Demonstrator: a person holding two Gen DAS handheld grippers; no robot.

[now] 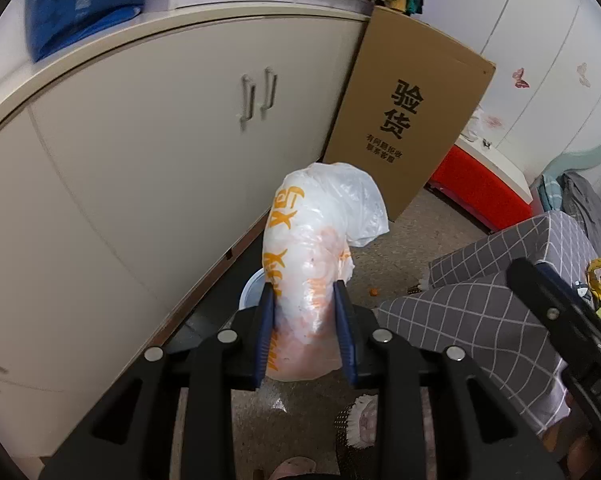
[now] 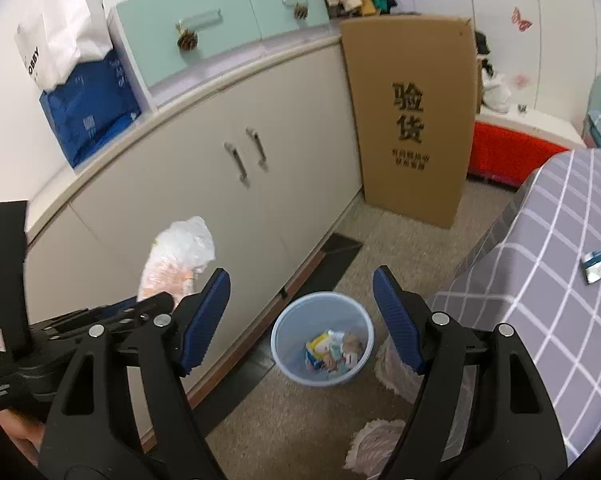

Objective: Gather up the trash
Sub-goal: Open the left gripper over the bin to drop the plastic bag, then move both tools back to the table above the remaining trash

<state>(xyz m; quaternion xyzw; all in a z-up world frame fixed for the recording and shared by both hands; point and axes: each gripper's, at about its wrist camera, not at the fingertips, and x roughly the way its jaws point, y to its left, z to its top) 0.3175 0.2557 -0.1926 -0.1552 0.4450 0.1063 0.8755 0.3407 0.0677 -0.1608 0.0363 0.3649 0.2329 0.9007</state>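
My left gripper (image 1: 305,316) is shut on a white plastic bag (image 1: 316,248) with orange print; the bag rises between the blue pads and droops over at its top. The same plastic bag (image 2: 180,256) shows at the left of the right wrist view, held in front of the cabinet. My right gripper (image 2: 300,320) stands open with nothing between its blue pads. Below it on the floor sits a light blue bin (image 2: 322,338) holding several wrappers. A sliver of the bin's rim (image 1: 251,290) peeks out behind the left finger.
A beige cabinet (image 2: 220,184) runs along the left. A tall cardboard box (image 2: 412,120) leans at its far end, with a red box (image 2: 508,152) beyond. A table under a grey checked cloth (image 2: 560,264) stands right, with litter on it. Slippers (image 2: 376,444) are on the carpet.
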